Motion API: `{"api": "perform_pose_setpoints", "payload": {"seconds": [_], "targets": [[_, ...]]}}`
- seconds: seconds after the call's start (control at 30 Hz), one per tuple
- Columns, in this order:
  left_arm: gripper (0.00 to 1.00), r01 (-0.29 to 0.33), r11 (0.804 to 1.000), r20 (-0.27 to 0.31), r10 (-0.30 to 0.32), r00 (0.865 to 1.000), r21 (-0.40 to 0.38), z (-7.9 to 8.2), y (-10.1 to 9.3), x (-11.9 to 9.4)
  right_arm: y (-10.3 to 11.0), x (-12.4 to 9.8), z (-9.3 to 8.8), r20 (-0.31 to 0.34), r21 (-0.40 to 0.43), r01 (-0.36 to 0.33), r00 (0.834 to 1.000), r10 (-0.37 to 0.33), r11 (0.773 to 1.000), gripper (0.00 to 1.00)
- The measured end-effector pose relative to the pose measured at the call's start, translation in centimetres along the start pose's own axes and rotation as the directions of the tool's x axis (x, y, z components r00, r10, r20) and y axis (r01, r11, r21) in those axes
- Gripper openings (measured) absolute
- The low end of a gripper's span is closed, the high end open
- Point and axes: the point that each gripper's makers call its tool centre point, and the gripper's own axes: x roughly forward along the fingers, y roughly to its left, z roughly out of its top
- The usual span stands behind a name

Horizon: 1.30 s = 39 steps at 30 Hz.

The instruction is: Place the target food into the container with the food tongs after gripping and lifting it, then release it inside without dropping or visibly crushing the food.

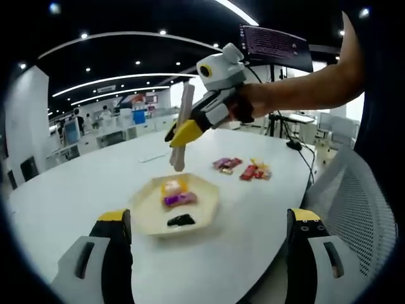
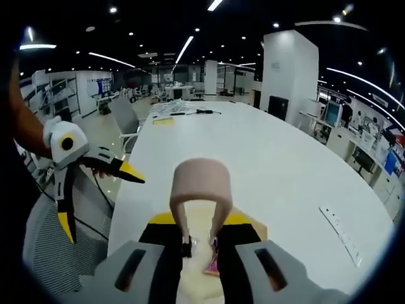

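The beige food tongs (image 1: 182, 123) hang tips-down above the cream container (image 1: 205, 212), with my right gripper (image 1: 187, 132) shut on their upper part. No food shows between the tong tips. Inside the container lie a purple-wrapped piece (image 1: 180, 199), a pale yellow piece (image 1: 172, 185) and a black piece (image 1: 181, 220). In the right gripper view the tongs (image 2: 201, 183) loop up from between my right gripper's (image 2: 200, 235) jaws, over the container (image 2: 201, 218). My left gripper (image 1: 212, 237) stands wide open near the table edge, apart from the container; it also appears as the left gripper (image 2: 101, 202).
Wrapped snacks (image 1: 226, 164) and more wrapped snacks (image 1: 255, 171) lie on the white table (image 1: 82, 183) beyond the container. A mesh chair (image 1: 354, 202) stands at the table's edge. A power strip (image 2: 342, 234) and far clutter (image 2: 180, 113) lie on the table.
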Motion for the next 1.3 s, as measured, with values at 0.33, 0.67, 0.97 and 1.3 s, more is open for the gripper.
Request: {"api": "perform_pose_setpoints", "payload": {"seconds": [0.33,0.67,0.97,1.3], "targets": [[0.99,0.03,0.999,-0.015,-0.03,0.999,0.011,-0.3,-0.9,0.2,-0.3,-2.9,0.0,0.025,-0.003,0.011,1.0,-0.011,1.0,0.2],[0.99,0.025,1.0,-0.004,-0.025,1.0,-0.015,-0.1,-0.4,0.2,-2.3,-7.6,-1.4,0.032,-0.011,0.058,0.998,-0.058,0.998,0.2],[0.99,0.044,0.999,-0.042,-0.044,0.998,-0.009,-1.0,-0.7,0.3,-3.3,-11.4,-3.3,0.021,-0.027,0.092,0.996,-0.092,0.995,0.2],[0.99,0.031,0.999,-0.017,-0.031,0.999,0.014,-0.4,-0.7,0.2,-3.9,-14.5,-5.1,0.029,-0.041,0.115,0.993,-0.114,0.993,0.19]]}}
